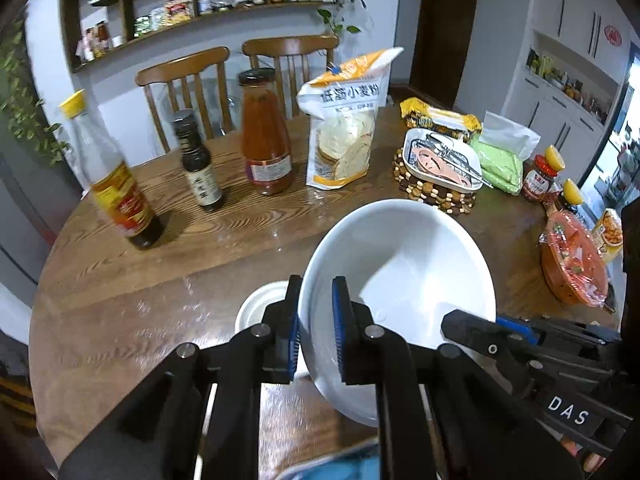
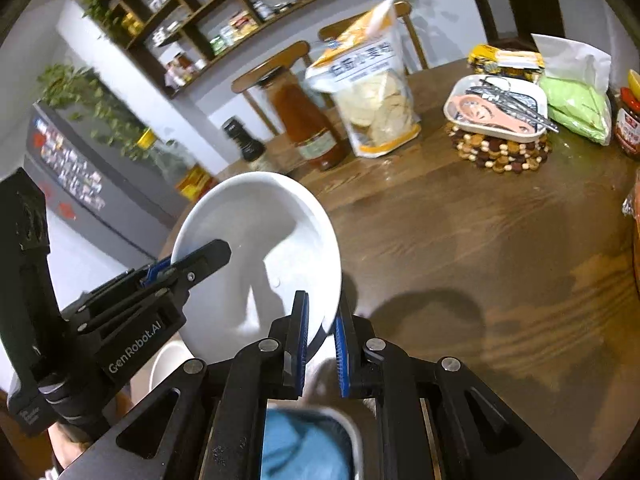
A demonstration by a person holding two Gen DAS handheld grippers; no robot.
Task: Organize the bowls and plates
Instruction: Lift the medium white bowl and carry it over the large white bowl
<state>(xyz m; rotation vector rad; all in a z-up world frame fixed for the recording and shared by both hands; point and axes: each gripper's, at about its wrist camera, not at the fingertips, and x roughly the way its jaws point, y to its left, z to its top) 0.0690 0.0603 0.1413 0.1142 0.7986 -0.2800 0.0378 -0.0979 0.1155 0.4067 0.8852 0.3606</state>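
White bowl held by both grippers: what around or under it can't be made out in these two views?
- Left wrist view: white bowl and left gripper hide most of a small white dish.
- Right wrist view: the right gripper covers a blurred blue item; identity unclear.
- Both views: the bowl's underside is unseen.
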